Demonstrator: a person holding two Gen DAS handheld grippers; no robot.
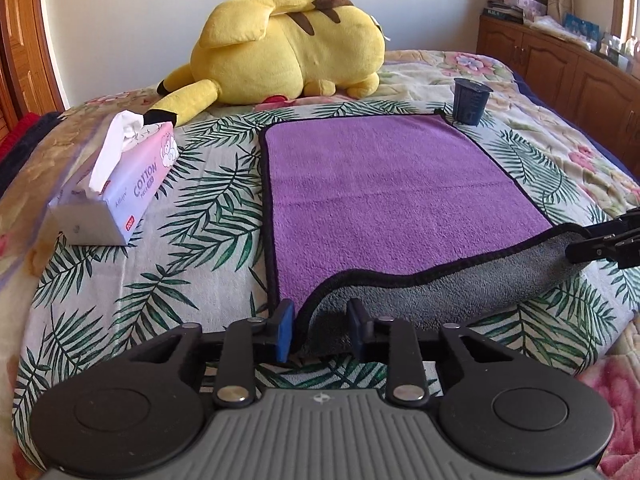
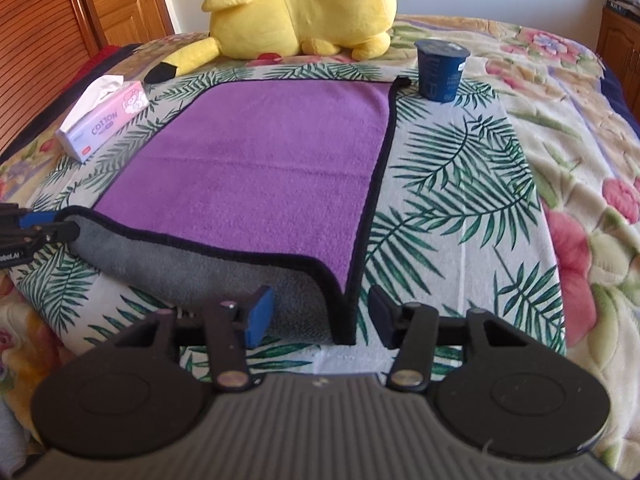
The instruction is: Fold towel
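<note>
The left gripper (image 1: 322, 326) has its fingers spread, the near left corner of the towel (image 1: 384, 200) rising between its blue pads (image 1: 285, 330) without being pinched. The right gripper (image 2: 320, 316) is likewise spread, its pads standing either side of the towel's near right corner, with daylight between each pad and the cloth. Each gripper also shows at the edge of the other's view: the right one at 3 o'clock in the left wrist view, the left one at 9 o'clock in the right wrist view (whether those tips touch the hem is hard to tell from there).

The towel, purple on top with a black hem, lies on the palm-leaf cloth (image 1: 208, 208) spread over the bed. Its near edge is turned back, baring the grey underside (image 2: 224, 276) along a strip from corner to corner; the rest lies flat.

In the left wrist view a tissue pack (image 1: 116, 184) sits at 9 o'clock, well apart from the towel. A dark blue cup (image 1: 470, 100) stands upright at 1 o'clock, just beside the towel's far right corner. At 12 o'clock, beyond the far edge, lies a yellow plush toy (image 1: 288, 52). A wooden cabinet (image 1: 568, 68) runs along 2 o'clock.
</note>
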